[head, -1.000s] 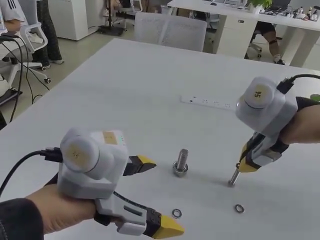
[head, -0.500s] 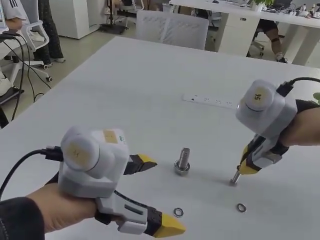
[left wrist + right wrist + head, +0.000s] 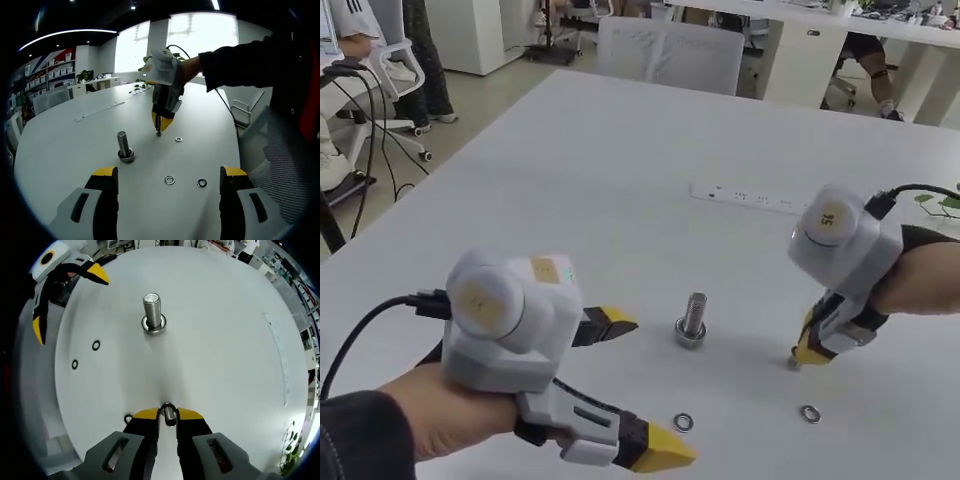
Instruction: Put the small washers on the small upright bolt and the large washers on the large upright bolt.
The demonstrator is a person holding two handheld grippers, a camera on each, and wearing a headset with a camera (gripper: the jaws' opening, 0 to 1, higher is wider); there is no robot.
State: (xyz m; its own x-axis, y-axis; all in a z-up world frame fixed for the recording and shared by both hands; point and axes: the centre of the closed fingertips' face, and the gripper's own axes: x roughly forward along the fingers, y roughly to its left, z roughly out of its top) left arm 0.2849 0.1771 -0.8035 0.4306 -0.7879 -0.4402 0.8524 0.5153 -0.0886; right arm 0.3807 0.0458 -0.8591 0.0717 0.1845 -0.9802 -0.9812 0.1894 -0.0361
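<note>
The right claw [image 3: 168, 413] pinches the small bolt [image 3: 158, 131]

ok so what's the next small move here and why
Probably open the right tongs and back off: they are shut on the small bolt, which looks upright on the table. The open left tongs sit near a loose washer.

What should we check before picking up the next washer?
1. The big bolt stands upright: ok.
2. The right hand-held gripper steadies the small bolt: ok, jaws shut on it.
3. The left hand-held gripper is open to grab: ok.
4. Loose washers lie flat on the table near it: ok.
5. Which washers are small or large: cannot tell.
</note>
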